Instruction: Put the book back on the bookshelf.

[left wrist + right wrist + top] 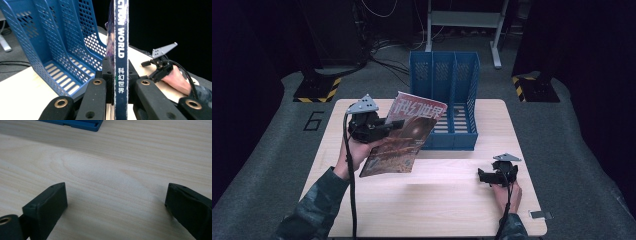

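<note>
My left claw [396,123] is clamping a magazine [404,135] by its spine, holding it tilted above the desk [447,200] — just in front of the blue rack [445,102]. My right claw [484,176] is resting low on the desk, jaws spread wide — nothing between them but bare wood.

High view above the table [452,210], looking forward-down; tongs cameras close, all sharing the blue rack [444,75].

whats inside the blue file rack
The blue file rack looks empty: its slatted floor shows bare in the middle and right slots. The magazine, clamped in the left gripper, covers the left slot's front.
</note>
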Available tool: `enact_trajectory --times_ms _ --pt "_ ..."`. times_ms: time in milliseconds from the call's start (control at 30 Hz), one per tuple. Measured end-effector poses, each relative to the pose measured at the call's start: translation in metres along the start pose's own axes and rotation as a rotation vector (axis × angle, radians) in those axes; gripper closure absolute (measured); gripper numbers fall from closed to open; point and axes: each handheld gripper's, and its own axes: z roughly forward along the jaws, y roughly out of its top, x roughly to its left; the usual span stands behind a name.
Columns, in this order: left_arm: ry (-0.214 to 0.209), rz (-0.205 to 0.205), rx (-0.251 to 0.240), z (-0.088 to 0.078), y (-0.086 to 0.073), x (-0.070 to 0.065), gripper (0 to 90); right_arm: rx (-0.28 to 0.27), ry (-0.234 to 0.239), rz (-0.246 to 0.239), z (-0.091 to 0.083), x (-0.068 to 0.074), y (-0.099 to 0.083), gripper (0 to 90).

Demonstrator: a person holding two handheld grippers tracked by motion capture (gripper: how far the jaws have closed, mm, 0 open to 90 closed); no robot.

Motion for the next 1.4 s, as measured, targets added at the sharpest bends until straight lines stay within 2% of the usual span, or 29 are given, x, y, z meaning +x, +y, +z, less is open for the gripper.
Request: enact_trajectory --times_ms 467,1067,1100,1200,1233,1400 --pt "0.085 -0.005 -0.034 -0.005 0.013 0.014 84.2 -0.001 -0.001 0.004 0.000 0.000 0.000 3.9" --pt "0.160 0.012 -0.068 -0.001 0.032 0.024 84.2 -0.001 -0.001 0.004 0.000 0.000 0.000 4.0" --pt "0.159 -0.002 -0.069 0.000 0.033 0.024 84.2 -0.001 -0.001 0.003 0.000 0.000 0.000 3.9" --pt "0.176 0.009 -0.083 0.001 0.035 0.027 84.2 -0.001 -0.001 0.004 0.000 0.000 0.000 4.0" --pt "0.175 -0.003 -0.085 0.002 0.036 0.026 84.2 -0.001 -0.001 0.003 0.000 0.000 0.000 4.0" --pt "0.190 0.002 -0.101 0.005 0.041 0.029 84.2 -0.001 -0.001 0.004 0.000 0.000 0.000 4.1"
